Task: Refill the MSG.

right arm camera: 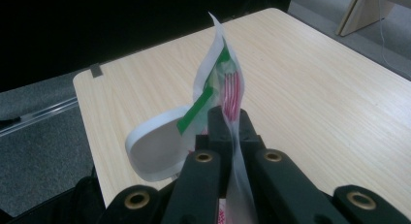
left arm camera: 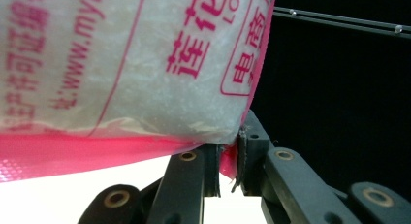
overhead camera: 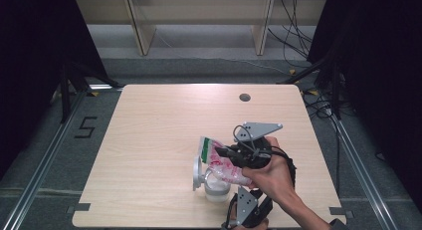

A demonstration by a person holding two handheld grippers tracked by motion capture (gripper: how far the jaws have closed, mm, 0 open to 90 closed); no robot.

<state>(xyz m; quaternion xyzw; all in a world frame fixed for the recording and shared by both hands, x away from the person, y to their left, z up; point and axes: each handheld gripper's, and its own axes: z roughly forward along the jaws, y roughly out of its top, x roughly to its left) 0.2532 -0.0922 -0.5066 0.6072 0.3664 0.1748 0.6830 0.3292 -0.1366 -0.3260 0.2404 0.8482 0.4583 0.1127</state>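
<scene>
1. Nearest the high camera, your left claw (overhead camera: 247, 206) sits at the tabletop's (overhead camera: 149, 140) front edge, its jaws pinching a pink sealed corner of the bag (overhead camera: 225, 163); in the left gripper view that seam is squeezed between the two black pads (left arm camera: 211, 161) with the grain-filled body of the bag (left arm camera: 121, 64) leaning away above and to one side of them.
2. Your right claw (overhead camera: 230, 153) is clamped on the bag's upper film near the green strip, just beyond and above the left one. In the right gripper view the thin plastic (right arm camera: 228, 83) rises edge-on from between its closed pads (right arm camera: 216, 132).
3. You hold the bag by two ends, likely so you can tilt it and steer its mouth; one grip carries the weight, the other sets the angle.
4. The clear jar (overhead camera: 217, 187) stands directly below the bag, just left of your left claw, with white contents already in it. Its hinged white lid (overhead camera: 197, 170) stands flipped open to the far side, which keeps the opening free.
5. The bag hangs off the tabletop, touching or nearly touching the jar's rim; I cannot tell which.
</scene>
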